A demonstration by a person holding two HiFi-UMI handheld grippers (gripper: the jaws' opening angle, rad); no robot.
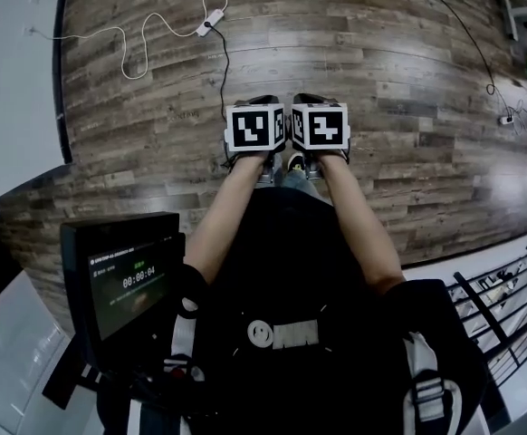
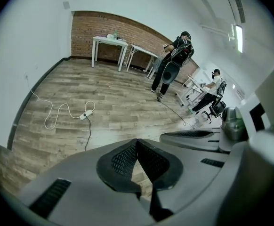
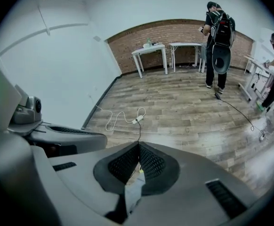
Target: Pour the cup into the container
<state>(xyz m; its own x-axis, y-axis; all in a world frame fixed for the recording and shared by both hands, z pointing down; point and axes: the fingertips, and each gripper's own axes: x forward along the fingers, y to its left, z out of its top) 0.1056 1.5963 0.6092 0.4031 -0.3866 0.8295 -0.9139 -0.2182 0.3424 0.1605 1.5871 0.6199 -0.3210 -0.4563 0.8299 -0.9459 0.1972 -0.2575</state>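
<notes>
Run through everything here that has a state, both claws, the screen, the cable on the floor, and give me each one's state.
Left claw: shut, nothing between its jaws.
Right claw: shut, nothing held.
Screen: lit, showing a timer.
White cable: lying loose in loops on the wood floor.
Cup and container: not in view.
</notes>
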